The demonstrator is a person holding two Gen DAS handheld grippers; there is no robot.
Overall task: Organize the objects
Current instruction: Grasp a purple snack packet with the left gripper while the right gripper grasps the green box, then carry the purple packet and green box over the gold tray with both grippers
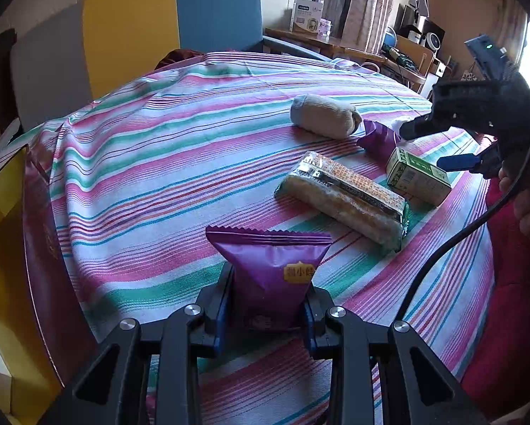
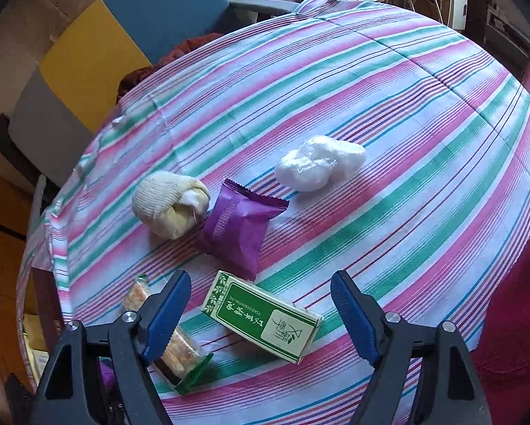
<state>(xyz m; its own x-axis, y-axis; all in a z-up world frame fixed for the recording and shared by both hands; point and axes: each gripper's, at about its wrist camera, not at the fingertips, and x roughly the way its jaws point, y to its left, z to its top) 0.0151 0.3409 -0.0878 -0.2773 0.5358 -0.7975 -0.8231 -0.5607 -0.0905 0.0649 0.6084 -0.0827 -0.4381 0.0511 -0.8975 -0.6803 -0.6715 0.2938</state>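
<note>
The left gripper (image 1: pixel 266 304) is squeezed tight on a purple snack bag (image 1: pixel 270 265), held up over the striped cloth (image 1: pixel 141 163). The right gripper (image 2: pixel 261 315) has its blue fingers (image 2: pixel 167 313) spread wide with nothing in them. Just under it, between the fingers, lies the green box (image 2: pixel 265 318). A long cracker pack (image 2: pixel 174 350) sits right beside the left finger. To grab well, I think it should come straight down, one finger on each long side, without bumping the crackers.
</note>
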